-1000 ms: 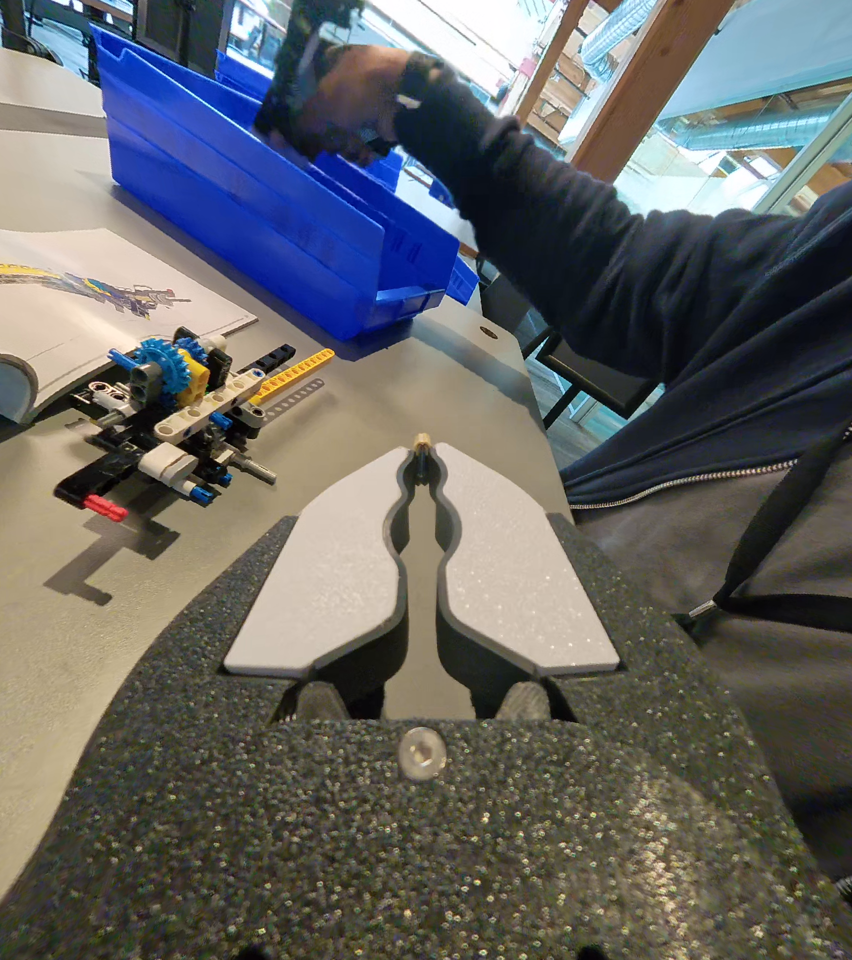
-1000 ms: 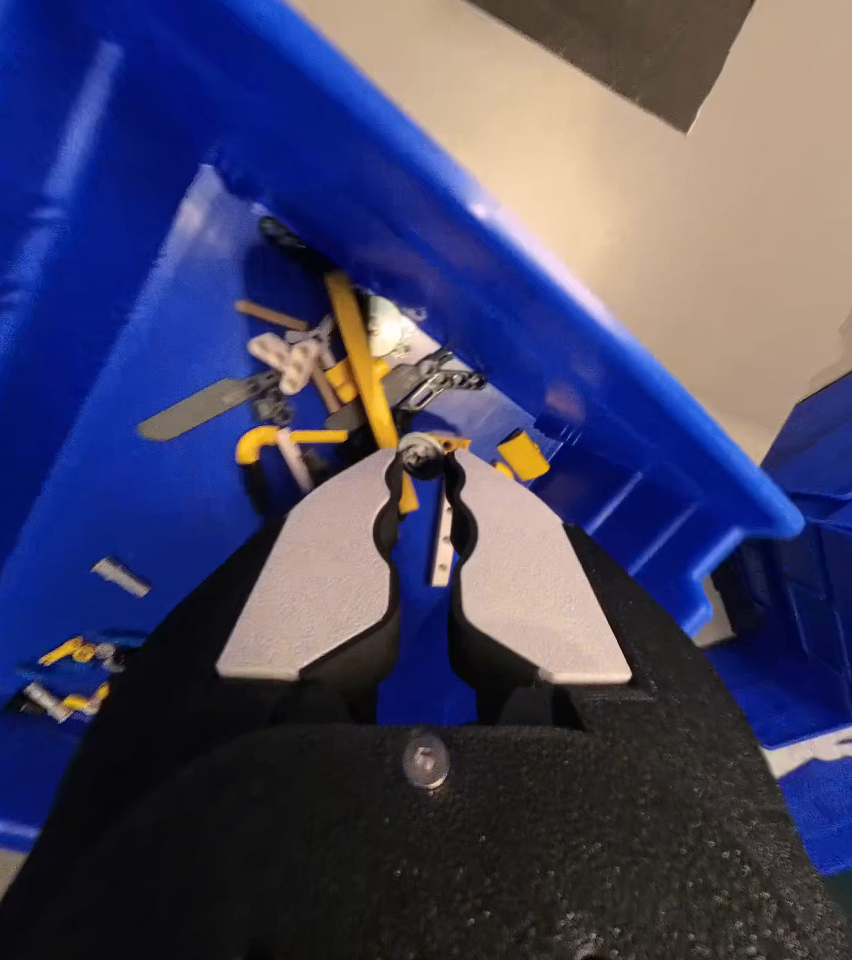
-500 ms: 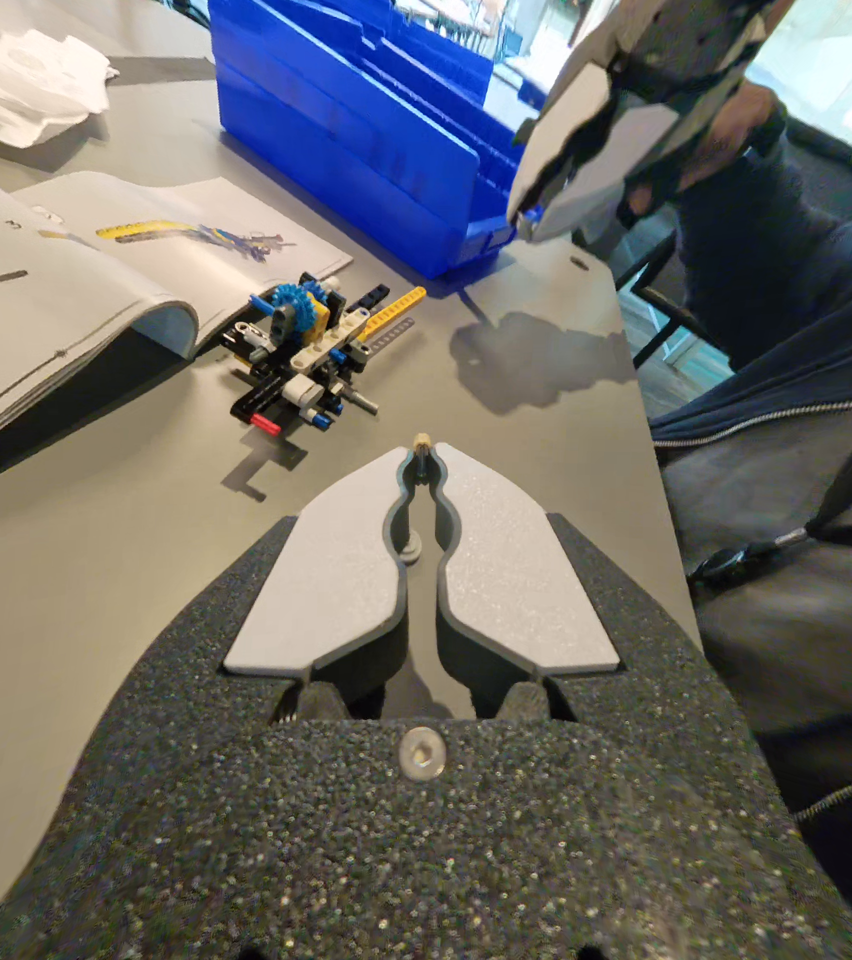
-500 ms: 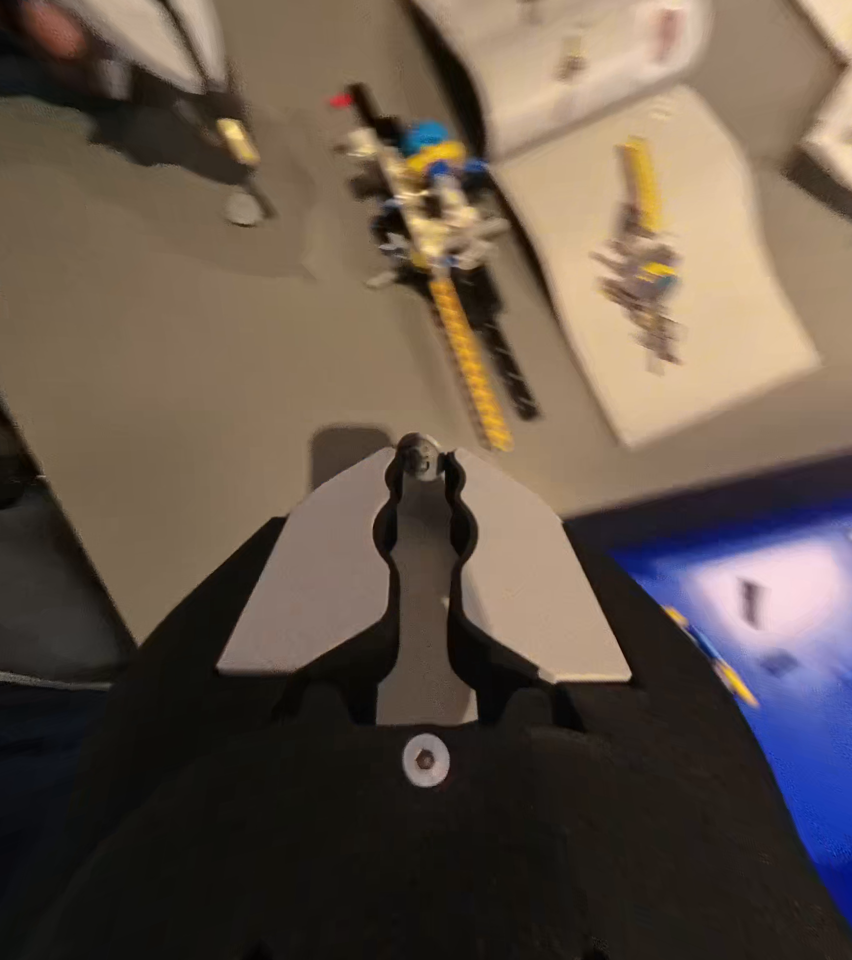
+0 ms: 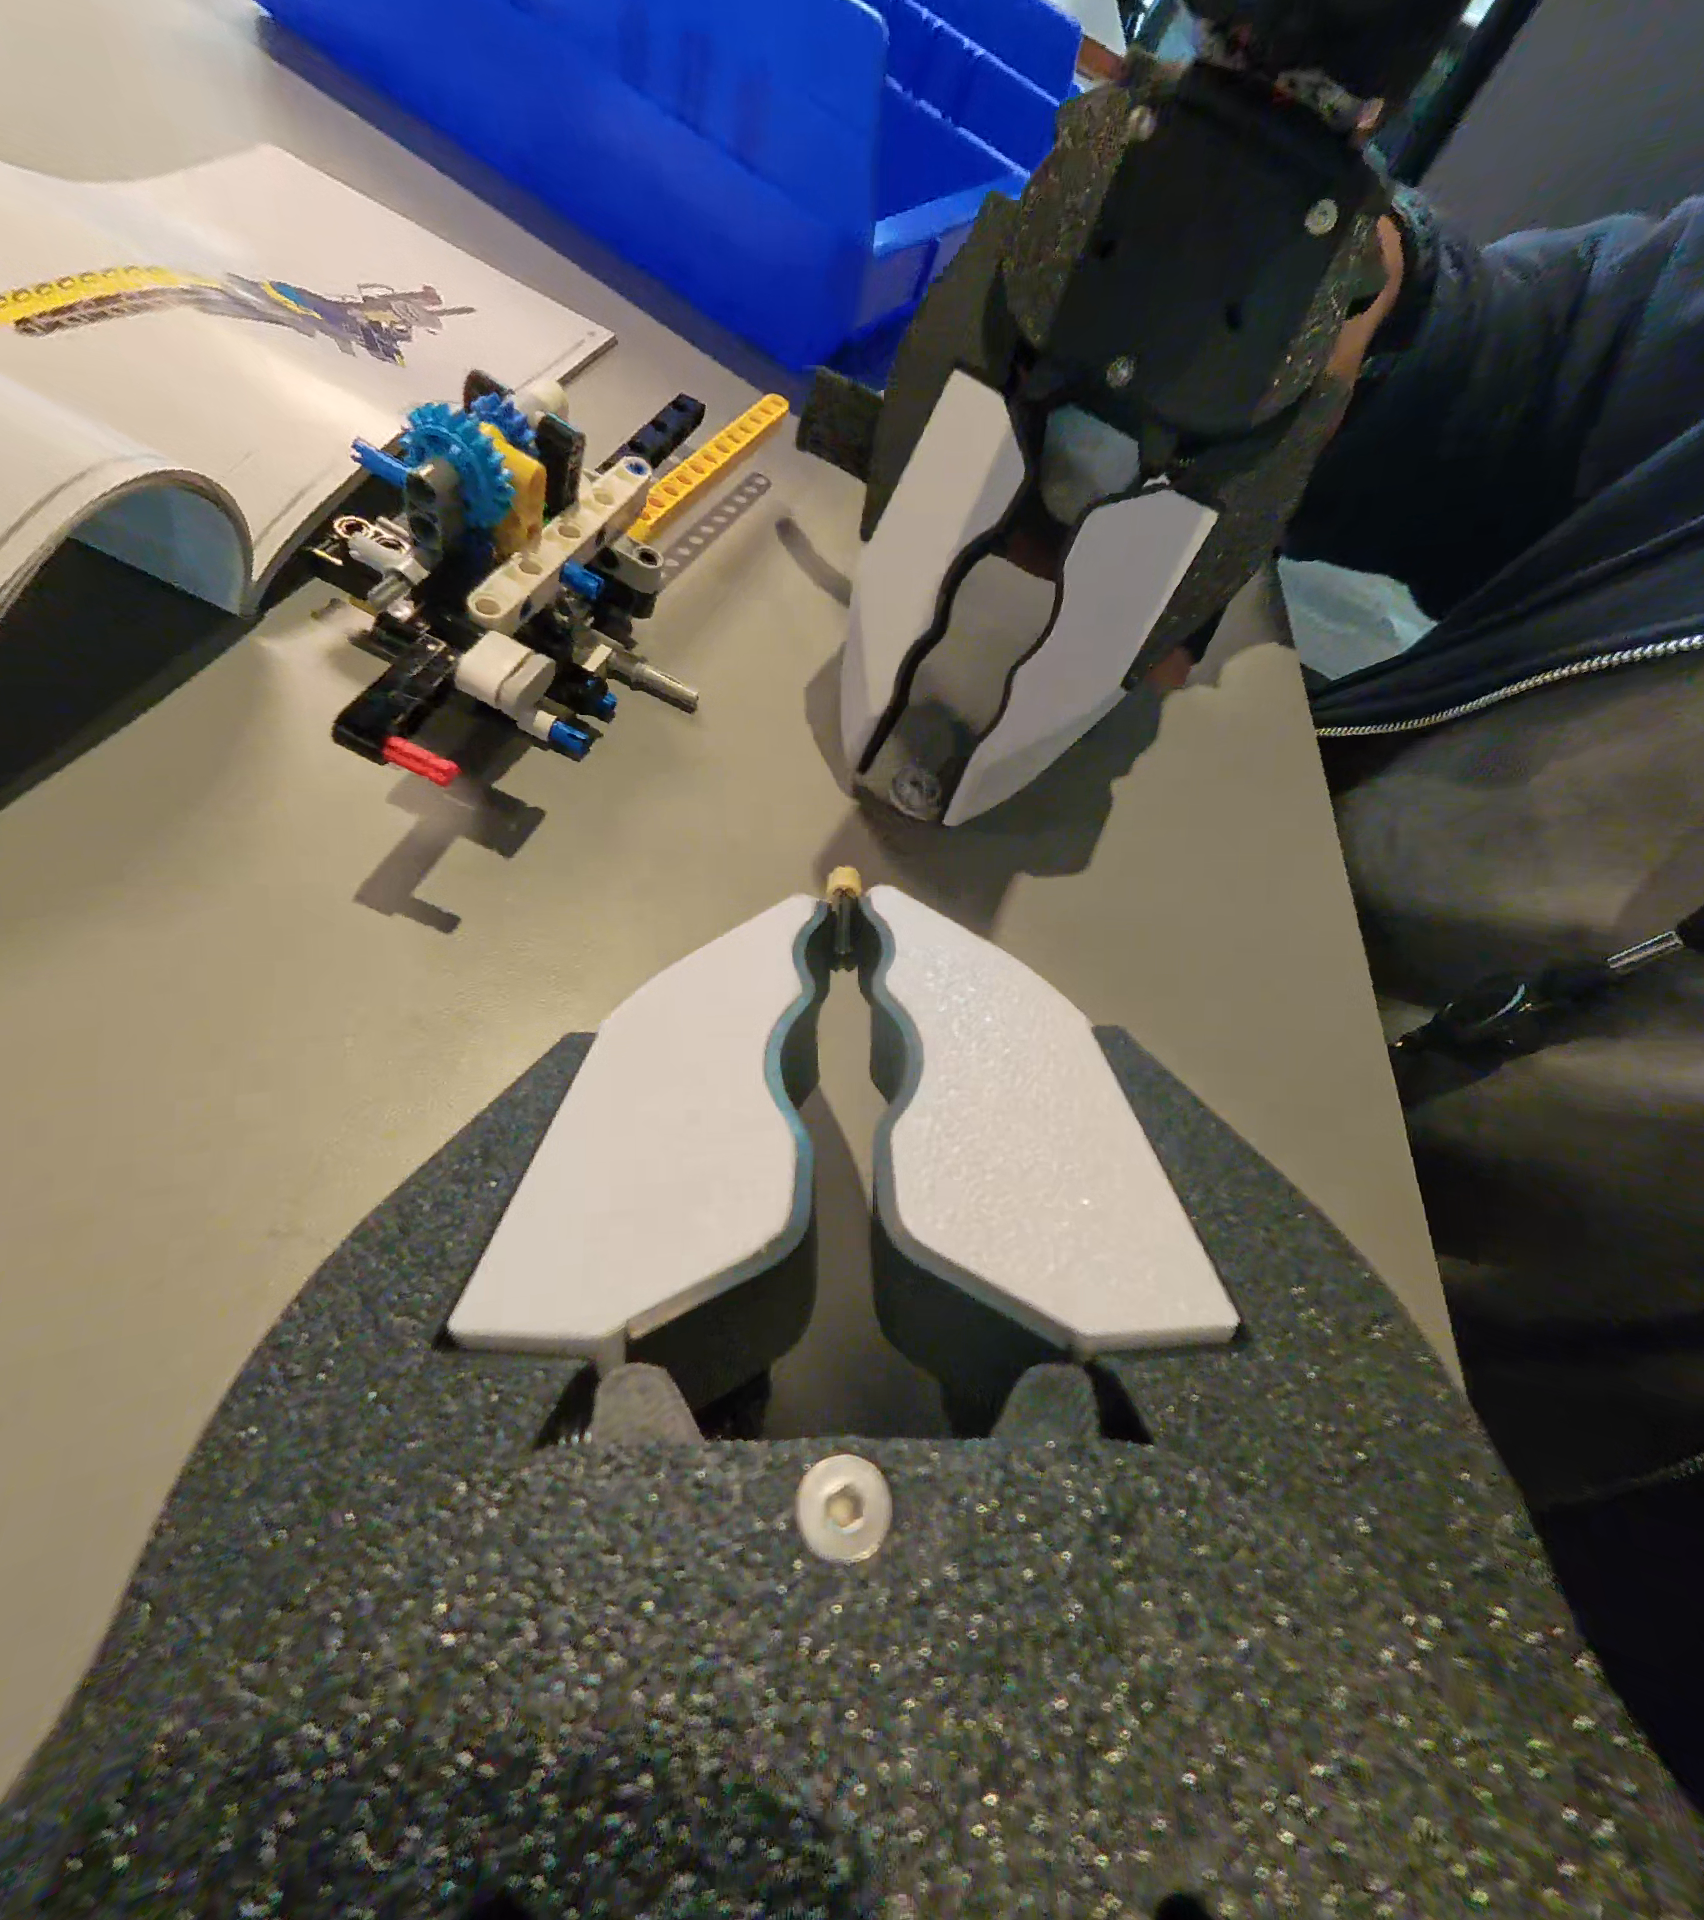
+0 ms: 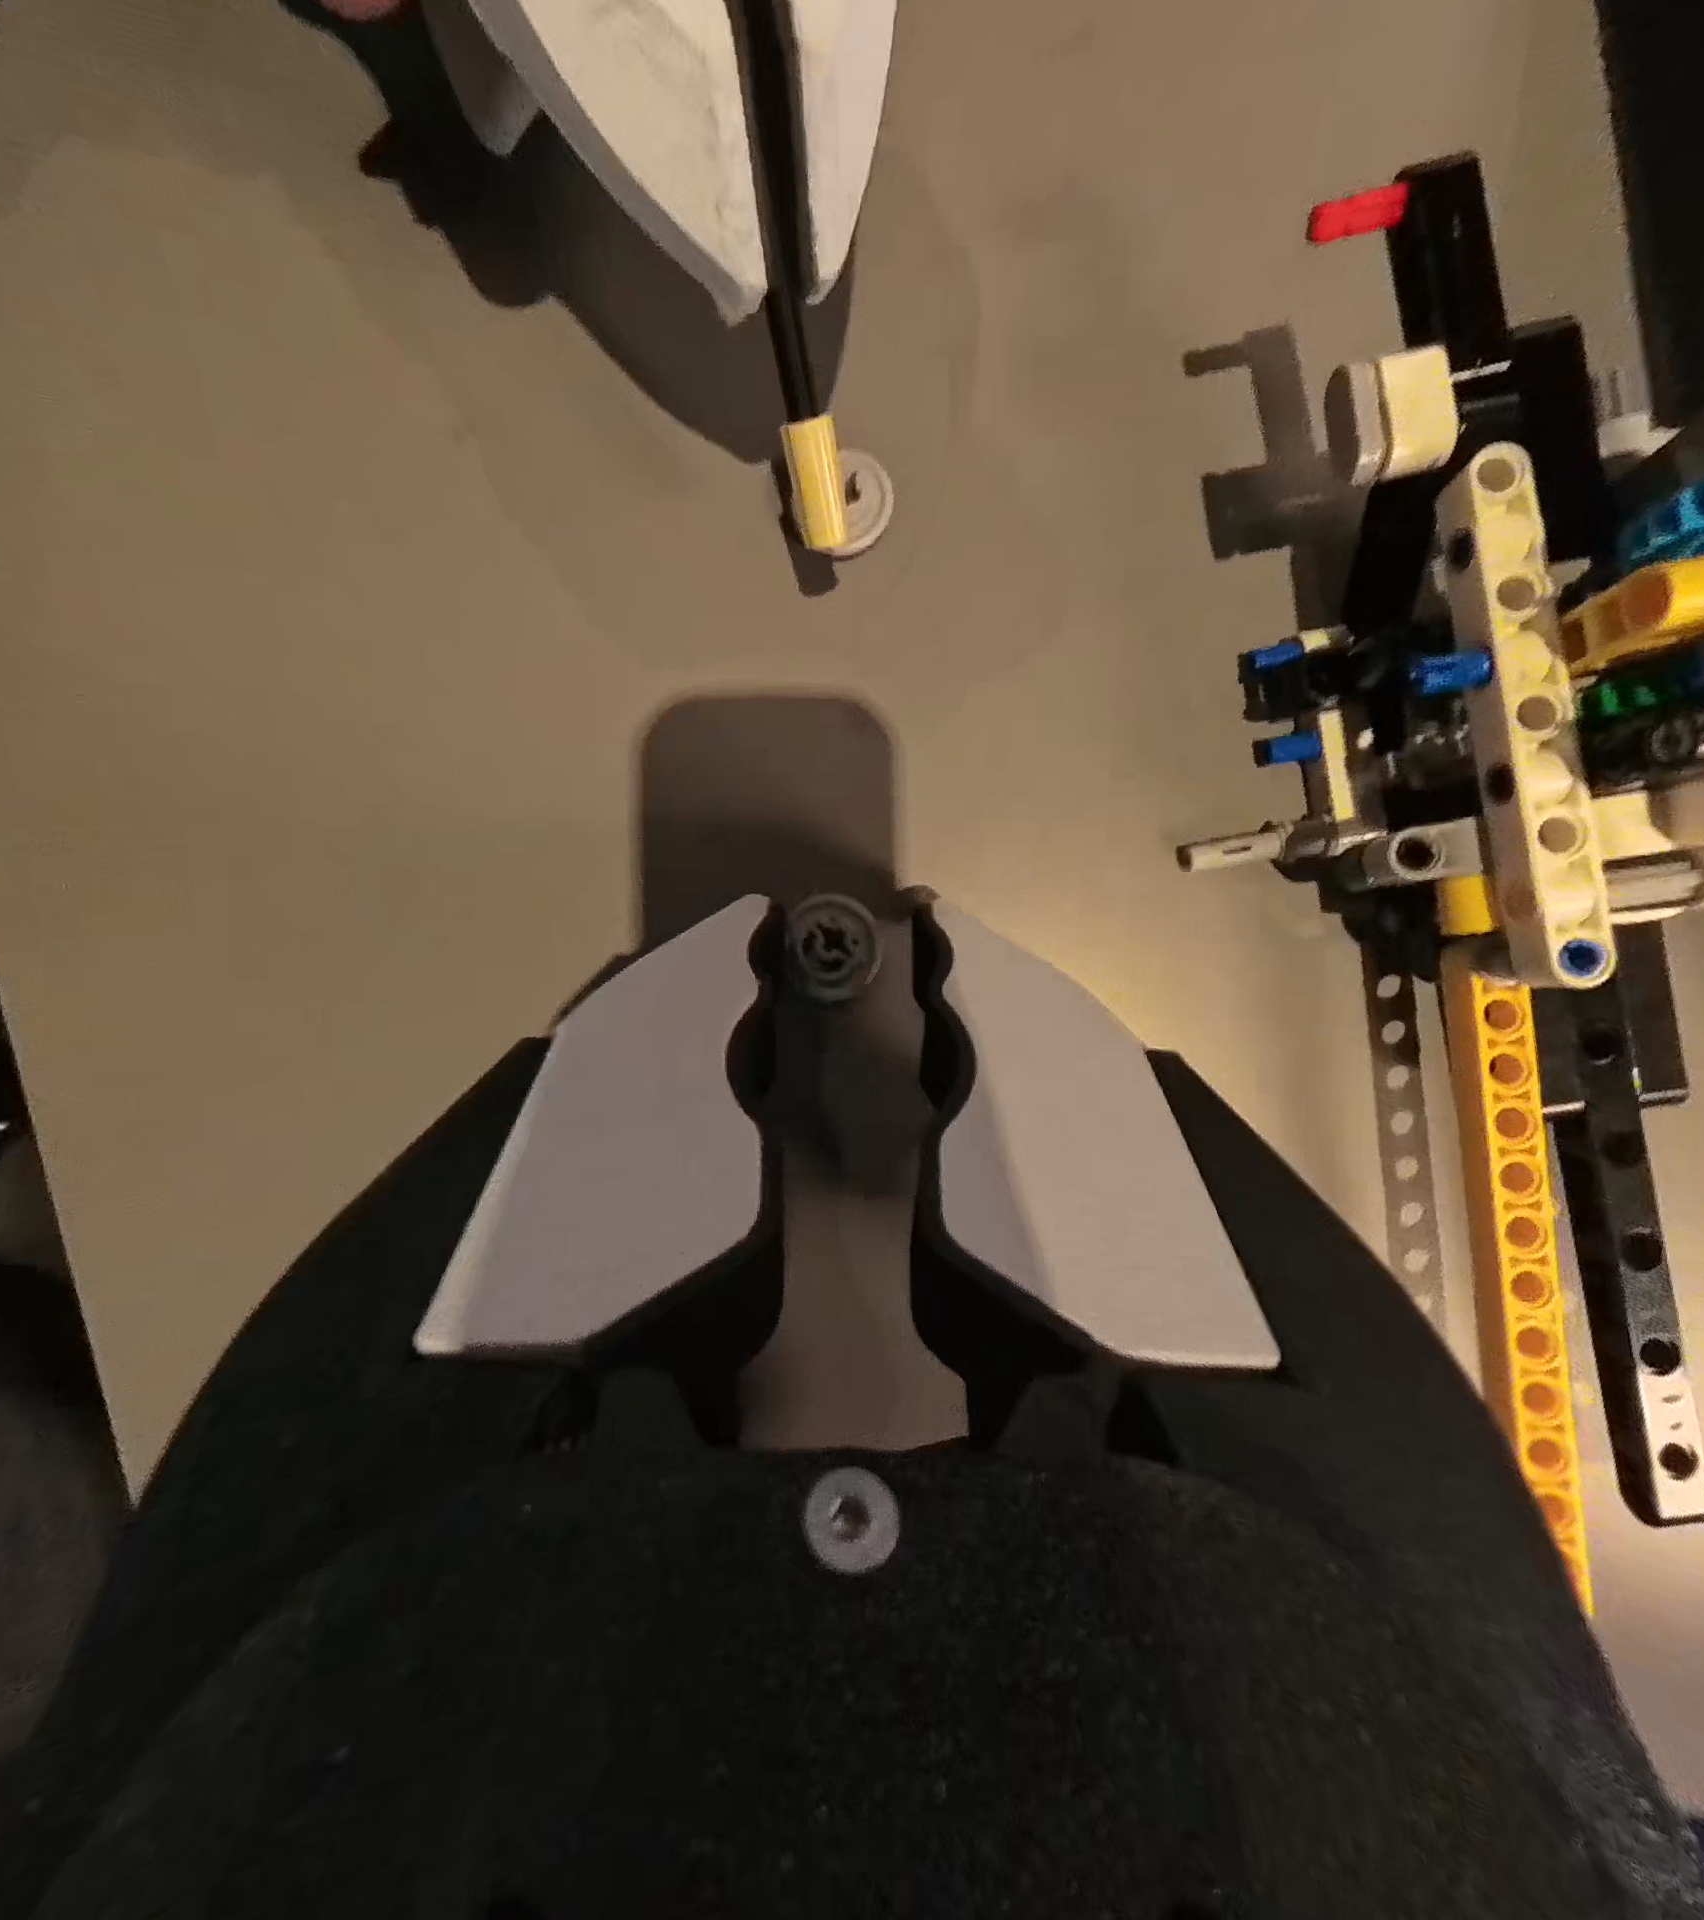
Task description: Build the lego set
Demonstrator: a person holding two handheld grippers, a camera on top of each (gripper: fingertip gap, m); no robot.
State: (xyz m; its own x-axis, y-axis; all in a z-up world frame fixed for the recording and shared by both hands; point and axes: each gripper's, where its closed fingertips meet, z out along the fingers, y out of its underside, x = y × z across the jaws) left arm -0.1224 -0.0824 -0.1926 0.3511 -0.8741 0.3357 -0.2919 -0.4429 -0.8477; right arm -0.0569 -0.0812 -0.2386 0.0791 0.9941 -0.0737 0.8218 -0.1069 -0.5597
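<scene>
Left claw [image 5: 843,914]: clamping a thin black axle [image 6: 791,343] with tan bush [image 5: 843,883], hovering over the surface [image 5: 152,1039].
Right claw [image 6: 843,935]: pinching a small grey bush [image 6: 832,961], tips slightly apart.
Model [image 5: 505,582]: resting beside the booklet [image 5: 204,343].
Handling: parts are looking light, stiff, slippery; gripping the axle mid-shaft.

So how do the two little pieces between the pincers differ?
The rod in the left gripper is long, thin and black with a pale yellow tip; the ring between the fingertips of the right gripper is short, round and grey. The rod sticks out past its fingertips; the ring sits within them. Both are tiny parts low over the table.
</scene>
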